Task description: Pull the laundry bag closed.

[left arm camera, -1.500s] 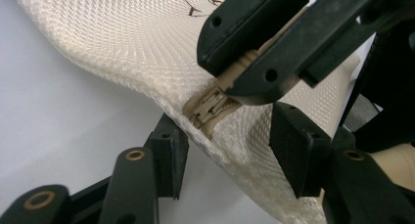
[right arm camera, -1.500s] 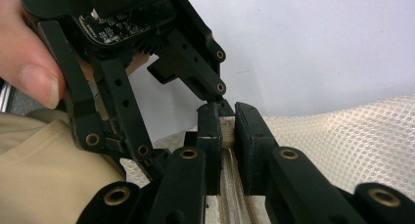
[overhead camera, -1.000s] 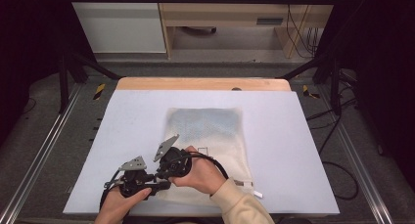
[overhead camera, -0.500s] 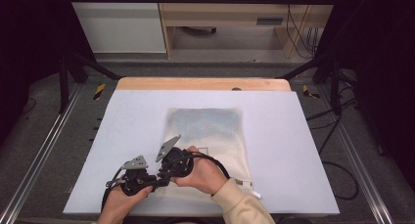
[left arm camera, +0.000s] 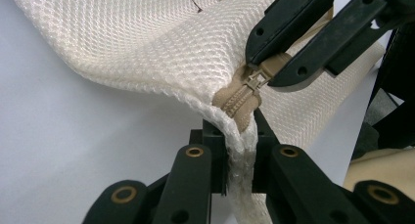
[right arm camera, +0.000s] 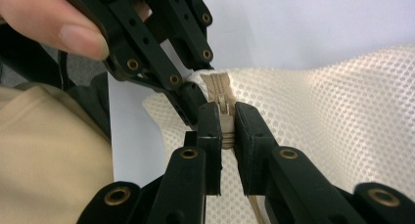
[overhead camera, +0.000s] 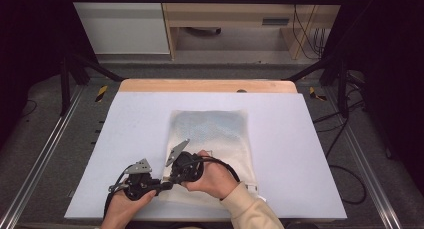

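Observation:
A cream mesh bag (overhead camera: pixel 215 134) lies flat on the pale table mat (overhead camera: pixel 125 129), with a tan zipper (left arm camera: pixel 242 99) along its near edge. My left gripper (overhead camera: pixel 161 185) is at the bag's near left corner. In the left gripper view, that gripper (left arm camera: pixel 240 136) is shut on the bag's seam just below the zipper's end. My right gripper (overhead camera: pixel 172 178) meets it from the right. In the right gripper view, this gripper (right arm camera: pixel 226 123) is shut on the zipper pull (right arm camera: pixel 224 109). The corner of the bag (right arm camera: pixel 333 116) is lifted slightly off the mat.
A beige sleeve (overhead camera: pixel 250 209) reaches over the bag's near right part. A wooden strip (overhead camera: pixel 200 85) borders the mat's far side, with metal rails (overhead camera: pixel 45 154) along both sides. Shelving and cables (overhead camera: pixel 305 34) stand beyond the table.
The right gripper has edged slightly to the right along the bag's near edge. The left hand has kept still.

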Demonstrator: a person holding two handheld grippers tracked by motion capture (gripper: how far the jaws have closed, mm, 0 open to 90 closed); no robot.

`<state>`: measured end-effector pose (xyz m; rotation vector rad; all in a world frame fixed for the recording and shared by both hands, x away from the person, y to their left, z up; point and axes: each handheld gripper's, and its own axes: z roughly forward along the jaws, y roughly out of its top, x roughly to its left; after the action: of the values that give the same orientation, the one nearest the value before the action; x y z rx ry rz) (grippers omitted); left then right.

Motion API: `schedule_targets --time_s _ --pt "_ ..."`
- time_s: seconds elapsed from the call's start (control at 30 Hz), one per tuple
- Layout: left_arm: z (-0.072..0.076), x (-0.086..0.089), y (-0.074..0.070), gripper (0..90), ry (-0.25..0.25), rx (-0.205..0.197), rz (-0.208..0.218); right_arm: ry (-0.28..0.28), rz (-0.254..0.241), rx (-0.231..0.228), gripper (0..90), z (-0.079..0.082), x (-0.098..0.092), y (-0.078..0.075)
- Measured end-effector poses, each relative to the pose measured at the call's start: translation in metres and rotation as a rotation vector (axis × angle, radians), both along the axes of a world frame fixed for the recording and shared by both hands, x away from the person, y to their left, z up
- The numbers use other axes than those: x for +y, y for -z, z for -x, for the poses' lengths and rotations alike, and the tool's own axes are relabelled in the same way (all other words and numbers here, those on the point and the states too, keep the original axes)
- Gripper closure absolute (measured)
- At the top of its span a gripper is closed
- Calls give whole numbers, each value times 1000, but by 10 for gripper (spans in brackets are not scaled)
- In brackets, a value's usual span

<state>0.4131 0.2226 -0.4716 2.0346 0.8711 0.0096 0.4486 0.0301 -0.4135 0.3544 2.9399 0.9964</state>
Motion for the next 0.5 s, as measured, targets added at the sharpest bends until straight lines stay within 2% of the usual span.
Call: schedule_targets --time_s 0.17,0.3,0.5 --pt "1 -2 0 827 -1 -7 0 4 -5 17 821 -1 -4 2" --pt "1 -1 -1 826 -2 -10 7 0 5 14 821 -1 -7 2" --pt "1 -1 -1 826 -3 -11 13 21 20 27 822 -4 -16 8"
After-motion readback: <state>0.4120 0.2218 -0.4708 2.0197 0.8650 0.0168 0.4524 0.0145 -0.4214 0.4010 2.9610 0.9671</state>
